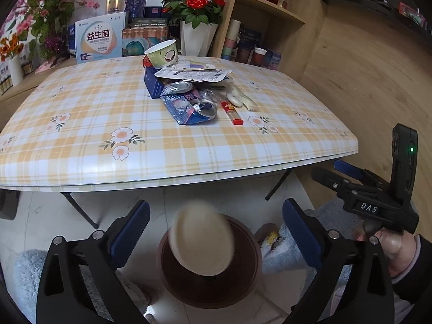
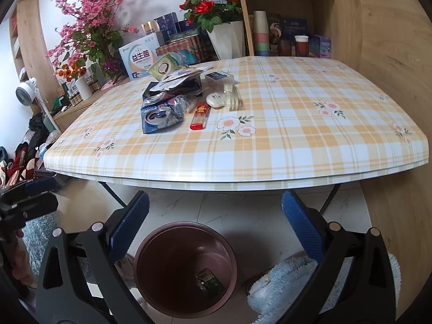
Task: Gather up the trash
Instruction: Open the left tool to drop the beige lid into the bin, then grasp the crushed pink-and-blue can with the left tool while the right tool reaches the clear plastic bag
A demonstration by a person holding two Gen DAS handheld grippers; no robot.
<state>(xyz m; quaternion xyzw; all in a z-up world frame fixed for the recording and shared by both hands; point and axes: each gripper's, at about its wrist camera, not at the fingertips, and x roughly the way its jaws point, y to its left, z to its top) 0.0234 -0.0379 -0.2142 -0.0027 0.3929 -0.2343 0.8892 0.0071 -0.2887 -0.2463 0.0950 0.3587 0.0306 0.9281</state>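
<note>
Left tongs [image 1: 216,232] spread wide, released; a blurred cream round disc [image 1: 203,237] sits between the blue pads, touching neither, above the mouth of a brown round plastic bin [image 1: 251,278] on the white tiled floor. Disc face tilted toward the camera, long axis running upper left to lower right.

Right tongs [image 2: 216,221] also spread wide, nothing between the pads. Same bin directly below, with a small dark green wrapper [image 2: 210,282] at its bottom. Bin stands just in front of the counter [image 2: 297,140] edge, pale blue fluffy slippers [image 2: 283,278] close beside it.

Counter covered in yellow-and-white checked cloth with flower prints; near half bare. Rubbish heap at the far middle: paper cup [image 1: 162,52], crushed cans [image 1: 203,108] in blue wrapping. A red lighter [image 2: 199,116] lies beside the heap, long axis pointing toward the near edge.

Wooden shelving behind, red artificial roses [image 2: 209,5] in a white vase
</note>
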